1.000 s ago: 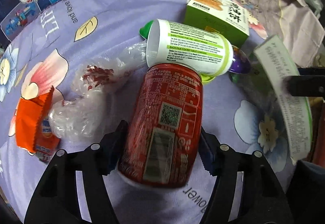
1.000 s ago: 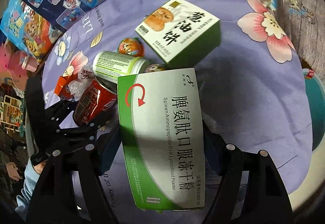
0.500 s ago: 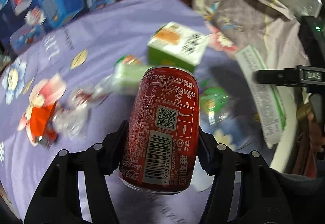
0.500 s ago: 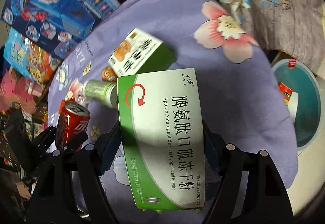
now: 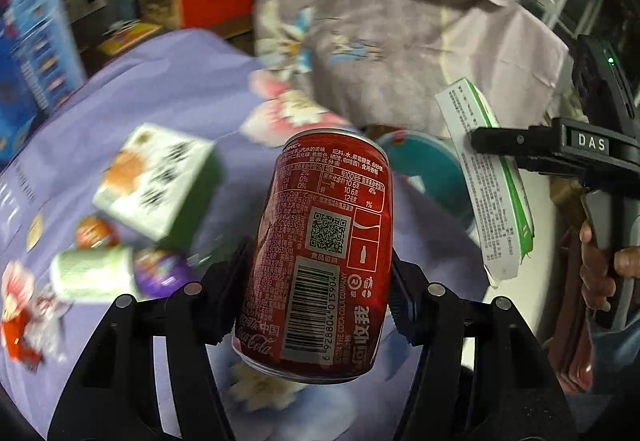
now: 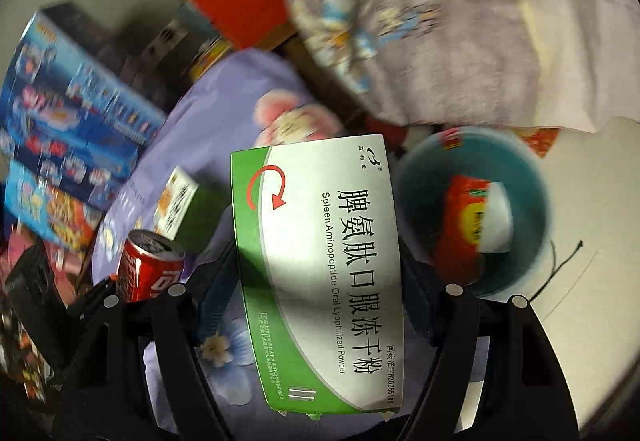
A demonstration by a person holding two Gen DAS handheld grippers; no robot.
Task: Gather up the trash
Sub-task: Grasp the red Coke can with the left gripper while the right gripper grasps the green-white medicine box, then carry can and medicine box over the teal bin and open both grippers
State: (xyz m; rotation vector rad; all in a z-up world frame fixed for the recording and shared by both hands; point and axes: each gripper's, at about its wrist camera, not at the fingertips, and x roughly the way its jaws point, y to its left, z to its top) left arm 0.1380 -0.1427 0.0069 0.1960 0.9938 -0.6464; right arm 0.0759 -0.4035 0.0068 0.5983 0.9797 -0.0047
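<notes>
Teal bin (image 6: 472,209) at 1 o'clock from right gripper (image 6: 316,281), nearer; clamps medicine box (image 6: 320,265). Left gripper (image 5: 320,289) clamps cola can (image 5: 320,253).

Your left tool (image 5: 320,281), matt black plastic, carries a glossy red metal can (image 5: 320,253) with a smooth printed skin. Your right tool (image 6: 316,297) has a smooth, faintly shiny cardboard box (image 6: 320,261). Under both lies soft matt purple cloth (image 5: 168,97), and beside it a smooth teal plastic bin (image 6: 524,261).
</notes>
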